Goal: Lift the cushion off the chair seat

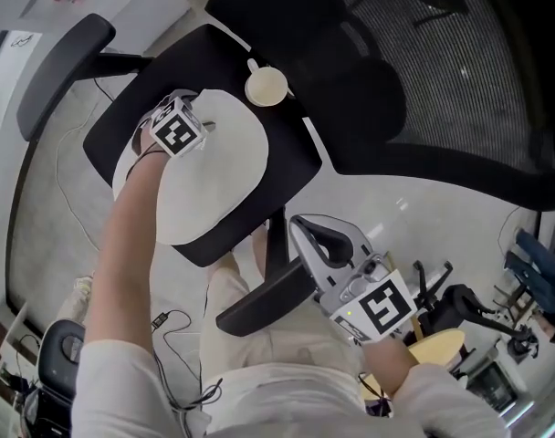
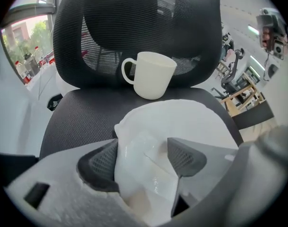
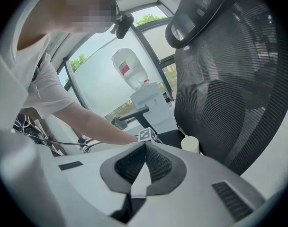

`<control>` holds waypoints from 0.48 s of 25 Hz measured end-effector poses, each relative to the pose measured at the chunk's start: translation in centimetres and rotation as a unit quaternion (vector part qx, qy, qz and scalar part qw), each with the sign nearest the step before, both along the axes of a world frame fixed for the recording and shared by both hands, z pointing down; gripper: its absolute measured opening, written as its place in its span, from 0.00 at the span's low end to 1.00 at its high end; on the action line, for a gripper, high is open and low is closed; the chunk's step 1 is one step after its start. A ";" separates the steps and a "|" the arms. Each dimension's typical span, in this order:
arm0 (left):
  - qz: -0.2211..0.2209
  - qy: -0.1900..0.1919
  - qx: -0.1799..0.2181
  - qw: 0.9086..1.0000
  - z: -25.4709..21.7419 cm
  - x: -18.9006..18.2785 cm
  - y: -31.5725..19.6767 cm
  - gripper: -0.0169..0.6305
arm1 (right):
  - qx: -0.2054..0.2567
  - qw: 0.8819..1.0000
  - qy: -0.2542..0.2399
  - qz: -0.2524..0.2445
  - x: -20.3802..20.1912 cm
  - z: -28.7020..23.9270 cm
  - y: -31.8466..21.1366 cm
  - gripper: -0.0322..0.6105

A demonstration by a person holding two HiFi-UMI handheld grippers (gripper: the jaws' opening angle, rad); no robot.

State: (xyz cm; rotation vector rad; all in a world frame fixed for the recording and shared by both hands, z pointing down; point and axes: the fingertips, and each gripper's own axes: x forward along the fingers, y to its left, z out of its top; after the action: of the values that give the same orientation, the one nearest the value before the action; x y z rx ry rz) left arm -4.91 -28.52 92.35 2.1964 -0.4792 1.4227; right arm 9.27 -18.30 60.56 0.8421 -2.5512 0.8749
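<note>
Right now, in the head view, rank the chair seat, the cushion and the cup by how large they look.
1. chair seat
2. cushion, covering much of the seat
3. cup, clearly the smallest

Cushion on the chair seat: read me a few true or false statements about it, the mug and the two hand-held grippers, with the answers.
1. The white cushion lies on the black chair seat. True.
2. The mug stands on top of the cushion. False: it stands upright on the seat itself, behind the cushion, near the backrest.
3. The left hand-held gripper has a raised fold of the cushion pinched between its jaws. True.
4. The right hand-held gripper grips the cushion's other edge. False: its jaws are together on nothing, and it is held off to the side, away from the cushion.
</note>
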 end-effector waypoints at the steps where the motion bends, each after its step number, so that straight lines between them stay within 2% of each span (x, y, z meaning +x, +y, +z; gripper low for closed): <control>1: -0.003 -0.002 0.000 1.000 -0.1 0.1 0.1 0.50 | -0.002 1.000 -0.001 0.000 -0.1 0.1 0.1 0.05; 6: -0.007 -0.014 0.024 1.000 -0.7 -0.1 0.2 0.36 | 0.002 1.000 -0.004 -0.003 -1.0 -0.1 0.4 0.05; 10: 0.003 -0.020 0.017 1.000 -1.1 -0.2 1.1 0.26 | 0.007 1.000 -0.001 -0.004 -0.9 -0.5 1.1 0.05; 12: 0.006 -0.023 0.022 0.999 -1.5 -0.3 1.5 0.17 | 0.009 1.000 0.002 -0.004 -1.0 -0.6 1.6 0.05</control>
State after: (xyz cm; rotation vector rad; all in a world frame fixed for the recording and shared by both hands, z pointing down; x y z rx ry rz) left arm -5.24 -27.03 90.83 2.2091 -0.5200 1.4848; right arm 8.30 -16.74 59.97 0.8373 -2.5607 0.8470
